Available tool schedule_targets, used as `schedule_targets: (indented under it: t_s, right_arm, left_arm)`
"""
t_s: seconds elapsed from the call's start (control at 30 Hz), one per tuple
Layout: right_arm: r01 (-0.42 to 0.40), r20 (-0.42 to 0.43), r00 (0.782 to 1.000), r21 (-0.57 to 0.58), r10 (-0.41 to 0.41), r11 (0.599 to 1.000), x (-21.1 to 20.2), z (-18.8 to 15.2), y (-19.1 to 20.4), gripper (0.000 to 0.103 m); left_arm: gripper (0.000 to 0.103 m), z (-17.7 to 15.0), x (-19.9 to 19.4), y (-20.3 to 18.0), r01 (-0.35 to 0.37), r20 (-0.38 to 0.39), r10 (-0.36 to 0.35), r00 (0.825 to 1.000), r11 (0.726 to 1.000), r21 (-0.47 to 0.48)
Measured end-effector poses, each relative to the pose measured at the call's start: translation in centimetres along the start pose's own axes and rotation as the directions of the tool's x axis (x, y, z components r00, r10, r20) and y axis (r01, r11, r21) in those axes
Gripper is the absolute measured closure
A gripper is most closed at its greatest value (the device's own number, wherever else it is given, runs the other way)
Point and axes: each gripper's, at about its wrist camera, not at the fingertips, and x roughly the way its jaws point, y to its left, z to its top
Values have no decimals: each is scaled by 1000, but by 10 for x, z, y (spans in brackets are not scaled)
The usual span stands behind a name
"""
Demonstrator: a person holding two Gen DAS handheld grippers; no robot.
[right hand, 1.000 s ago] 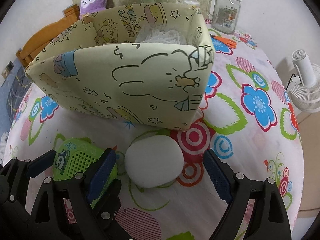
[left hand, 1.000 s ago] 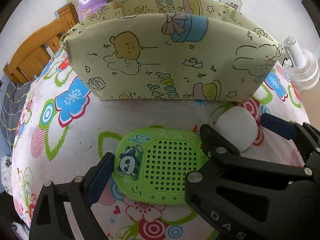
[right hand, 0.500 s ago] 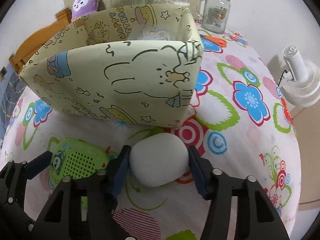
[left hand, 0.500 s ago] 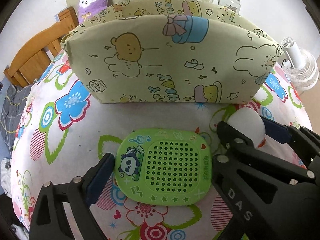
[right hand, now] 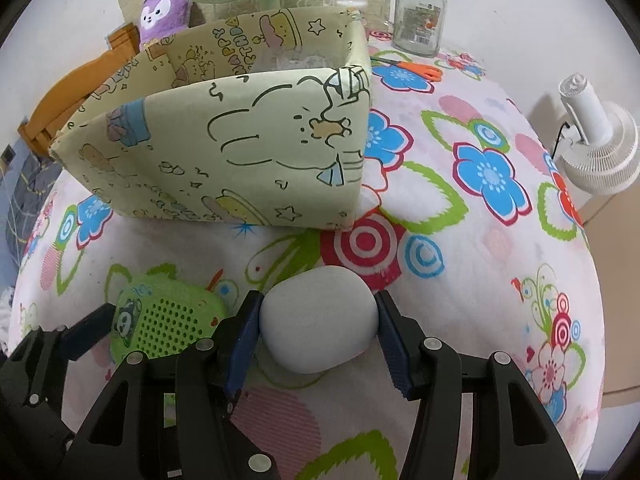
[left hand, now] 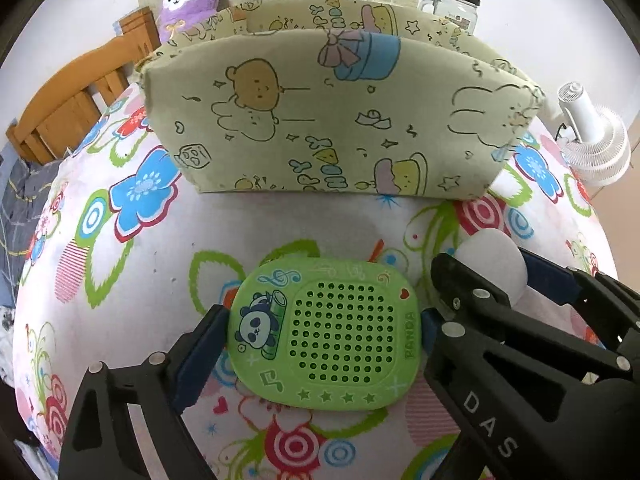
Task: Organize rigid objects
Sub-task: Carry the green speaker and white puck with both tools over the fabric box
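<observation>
The right gripper [right hand: 318,330] is clamped on the white puck [right hand: 318,322]; beside it, the left gripper [left hand: 322,332], just closing, is pressed on the green panda speaker [left hand: 326,336].

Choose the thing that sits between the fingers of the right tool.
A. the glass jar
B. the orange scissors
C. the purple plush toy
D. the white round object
D: the right tool has its two blue pads pressed on the sides of the white round object, which rests on the tablecloth in front of the fabric box.
</observation>
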Motion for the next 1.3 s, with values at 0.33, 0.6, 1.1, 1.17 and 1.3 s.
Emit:
schedule_targets:
  t_s: [0.33, 0.6, 1.1, 1.17, 1.3]
  right_arm:
    - [-2, 40, 999, 23, 1, 1000, -34, -1, 6, 44]
    - [-11, 83, 997, 62, 5, 998, -70, 5, 11, 44]
    - [36, 133, 990, 126, -53, 991, -118, 23, 20, 44]
    - [42, 143, 988, 131, -61, 990, -124, 25, 22, 44]
    - [57, 154, 985, 131, -77, 990, -133, 29, 25, 44]
  left_arm:
    - [8, 1, -39, 1, -8, 34, 7, 999, 1000, 21]
    - [8, 9, -79, 0, -6, 87, 1, 996, 999, 50]
    - [8, 34, -121, 7, 30, 137, -47, 989, 992, 122]
    - [8, 36, -126, 8, 35, 146, -54, 988, 991, 131]
    - [8, 40, -134, 10, 44, 158, -66, 985, 989, 139]
